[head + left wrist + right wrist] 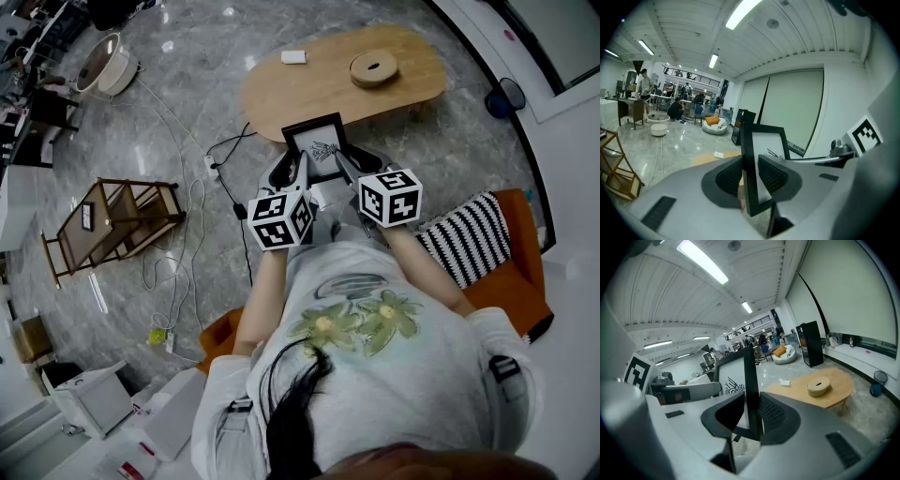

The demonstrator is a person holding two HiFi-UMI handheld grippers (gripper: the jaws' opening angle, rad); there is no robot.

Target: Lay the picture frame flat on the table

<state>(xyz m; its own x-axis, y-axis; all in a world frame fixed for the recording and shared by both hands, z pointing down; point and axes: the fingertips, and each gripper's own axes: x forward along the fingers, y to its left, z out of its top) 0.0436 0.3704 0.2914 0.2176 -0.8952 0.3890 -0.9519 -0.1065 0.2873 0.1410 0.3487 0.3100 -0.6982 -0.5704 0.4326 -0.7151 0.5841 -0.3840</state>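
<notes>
A black picture frame [317,145] with a white print is held upright in the air, just in front of the near edge of the oval wooden table [309,94]. My left gripper [298,172] is shut on the frame's left edge, and my right gripper [345,167] is shut on its right edge. In the left gripper view the picture frame [765,154] stands between the ribbed pads [774,177] of the left gripper [751,176]. In the right gripper view the picture frame [735,378] is pinched in the right gripper [752,416], with the table [820,394] beyond it.
On the table lie a small white box [293,57] and a round wooden ring [374,68]. A wooden rack [112,220] and loose cables [178,272] are on the floor to the left. An orange seat with a striped cushion [473,239] is at the right, and a blue bin [506,97] is near the wall.
</notes>
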